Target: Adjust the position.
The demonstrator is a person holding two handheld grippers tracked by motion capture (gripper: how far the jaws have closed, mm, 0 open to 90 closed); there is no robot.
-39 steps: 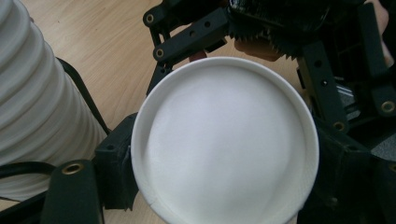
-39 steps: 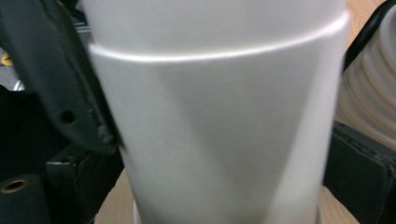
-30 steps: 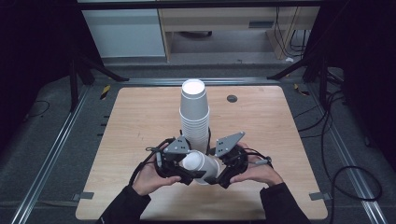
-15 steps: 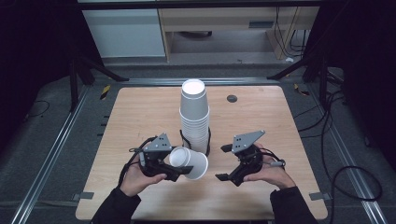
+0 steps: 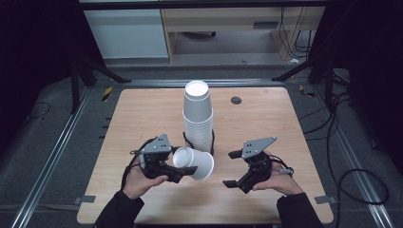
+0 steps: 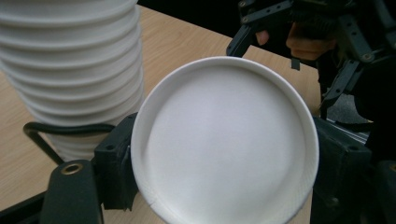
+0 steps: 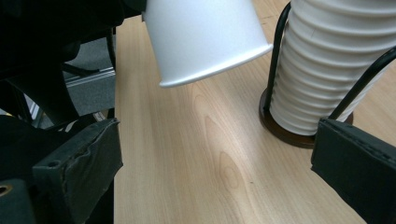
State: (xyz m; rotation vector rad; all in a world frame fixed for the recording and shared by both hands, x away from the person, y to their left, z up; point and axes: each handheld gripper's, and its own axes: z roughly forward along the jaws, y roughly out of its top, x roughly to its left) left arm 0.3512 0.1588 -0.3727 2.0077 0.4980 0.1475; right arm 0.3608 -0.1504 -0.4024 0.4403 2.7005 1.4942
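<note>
The right tongs (image 5: 236, 169) have drawn back, jaws apart, leaving the left tongs (image 5: 183, 167) clamping the cup (image 5: 196, 163) (just pulled from the stack (image 5: 198, 118)), which next needs setting down on the table (image 5: 266, 118).

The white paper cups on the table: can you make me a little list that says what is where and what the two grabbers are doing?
table: light wooden tabletop
stack: tall stack of white paper cups, upright in a black wire holder on a round dark base
loose cup: single white paper cup, tipped on its side beside the stack
left gripper: shut on the single cup
right gripper: open, holding nothing, apart from the cup
small extra: dark round disc near the far edge
</note>
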